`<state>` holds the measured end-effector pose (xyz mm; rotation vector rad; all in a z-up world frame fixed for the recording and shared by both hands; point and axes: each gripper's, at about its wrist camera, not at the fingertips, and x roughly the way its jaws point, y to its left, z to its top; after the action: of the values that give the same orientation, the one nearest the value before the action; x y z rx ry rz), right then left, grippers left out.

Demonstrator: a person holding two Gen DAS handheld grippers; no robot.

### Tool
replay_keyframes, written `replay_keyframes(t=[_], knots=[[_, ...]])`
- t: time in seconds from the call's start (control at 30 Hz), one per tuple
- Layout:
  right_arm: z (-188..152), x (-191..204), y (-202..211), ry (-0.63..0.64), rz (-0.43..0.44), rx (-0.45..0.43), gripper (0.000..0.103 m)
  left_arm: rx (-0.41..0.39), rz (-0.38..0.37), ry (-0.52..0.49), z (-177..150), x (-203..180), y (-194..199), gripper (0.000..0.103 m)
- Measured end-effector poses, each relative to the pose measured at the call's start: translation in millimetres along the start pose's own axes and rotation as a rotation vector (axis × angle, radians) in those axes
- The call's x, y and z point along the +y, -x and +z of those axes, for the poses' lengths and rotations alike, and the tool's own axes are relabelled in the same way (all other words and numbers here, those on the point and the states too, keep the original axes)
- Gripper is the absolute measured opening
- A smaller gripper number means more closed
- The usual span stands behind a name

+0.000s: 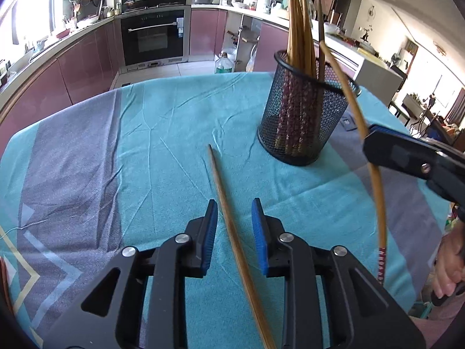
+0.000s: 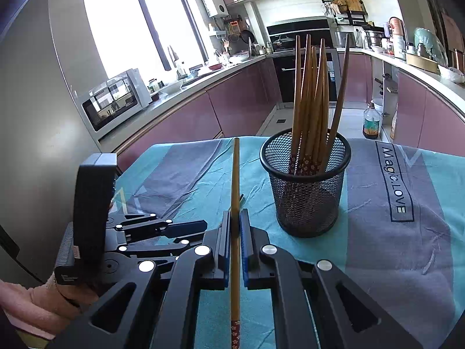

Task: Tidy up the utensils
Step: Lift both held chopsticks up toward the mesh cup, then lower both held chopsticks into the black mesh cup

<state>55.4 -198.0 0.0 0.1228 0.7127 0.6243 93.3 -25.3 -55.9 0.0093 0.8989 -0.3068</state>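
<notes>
Since the job is to gather loose utensils into one container, items are listed from left to right across the teal and grey tablecloth.

Item 1, left gripper: blue-padded jaws spread partway, neither pad pressing on anything. A loose chopstick lies flat on the cloth, running up between the two pads, its thin tip pointing away toward the holder. Judgement: the gripper stands over it so that it can close on this piece next.

Item 2, mesh holder: black wire cup, upright on the cloth, right of and beyond the loose chopstick. It carries a bundle of chopsticks standing patterned ends down, thin tips up. Judgement: this is the collection point, so most of the task appears done.

Item 3, held chopstick: carried off the cloth, just beside the holder, its upper tip near the rim in the left wrist view and its red flowered end hanging lowest. Judgement: it is held patterned end down to match the bundle.

Item 4, right gripper: jaws pressed together, pinching the held chopstick along its shaft. A hand grips its handle at the far right edge of the left wrist view.
</notes>
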Motion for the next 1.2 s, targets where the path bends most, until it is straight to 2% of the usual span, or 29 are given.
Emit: replay_keyframes(t=[0.17, 0.3, 0.4, 0.6, 1.2], knots=[[0.1, -0.8, -1.3, -0.004, 0.003, 0.002, 0.005, 0.023, 0.032, -0.015, 3.7, -4.3, -15.8, 0.024], [-1.0, -2.3, -2.3, -0.006, 0.004, 0.004, 0.005, 0.021, 0.064, -0.037, 5.6, -11.7, -22.3, 0.019], [-1.5, -3.7, -2.1, -0.01, 0.005, 0.002, 0.005, 0.02, 0.063, -0.035, 5.7, -13.1, -23.8, 0.01], [-1.8, -4.8, 0.3, -0.013, 0.004, -0.005, 0.005, 0.013, 0.053, -0.023, 4.9, -14.7, -18.6, 0.008], [6.7, -12.0, 18.7, -0.028, -0.001, -0.073, 0.005, -0.118, -0.131, 0.008, 18.4, -9.1, 59.3, 0.007]])
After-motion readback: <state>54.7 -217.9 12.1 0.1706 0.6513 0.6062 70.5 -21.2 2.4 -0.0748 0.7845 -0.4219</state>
